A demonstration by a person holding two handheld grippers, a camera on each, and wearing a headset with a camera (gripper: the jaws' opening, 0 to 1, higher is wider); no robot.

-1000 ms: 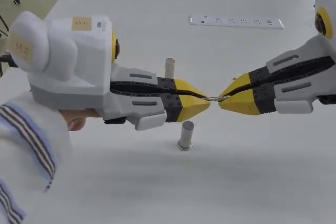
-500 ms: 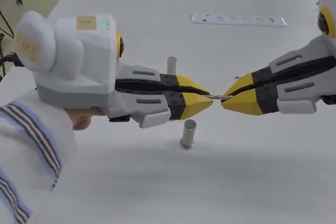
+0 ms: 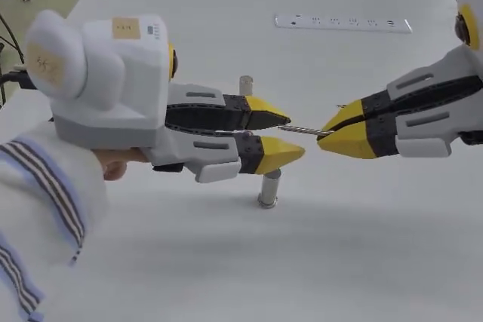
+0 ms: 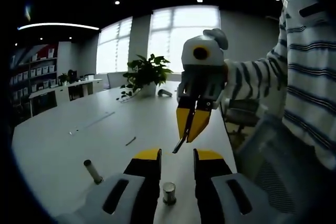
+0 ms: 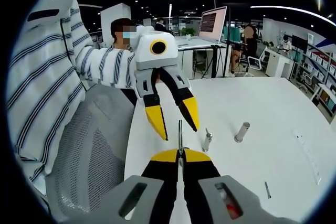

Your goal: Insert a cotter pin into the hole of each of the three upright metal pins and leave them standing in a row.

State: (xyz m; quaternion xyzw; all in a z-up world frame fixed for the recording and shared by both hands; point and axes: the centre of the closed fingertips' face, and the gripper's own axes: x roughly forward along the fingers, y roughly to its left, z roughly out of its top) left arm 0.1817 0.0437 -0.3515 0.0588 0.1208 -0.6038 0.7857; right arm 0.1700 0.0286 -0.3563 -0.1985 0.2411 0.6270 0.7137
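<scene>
My right gripper (image 3: 324,132) is shut on a thin cotter pin (image 3: 302,130), which sticks out level toward the left. My left gripper (image 3: 293,137) faces it tip to tip with its jaws open around the pin's free end, not touching it. In the right gripper view the cotter pin (image 5: 179,132) rises from my shut jaws between the open left gripper's fingertips (image 5: 159,127). One upright metal pin (image 3: 267,188) stands on the table below the tips, and another metal pin (image 3: 245,84) stands behind the left gripper. The left gripper view has a metal pin (image 4: 168,192) between its own jaws.
A white power strip (image 3: 343,24) lies at the far side of the white table (image 3: 362,246). A loose cotter pin (image 5: 267,190) lies on the table to the right. A person in a striped shirt (image 4: 294,82) sits at the table's edge, beside a mesh chair (image 5: 89,150).
The left gripper has opened and let go of the cotter pin. The right gripper still holds it and has drawn slightly away to the right.
</scene>
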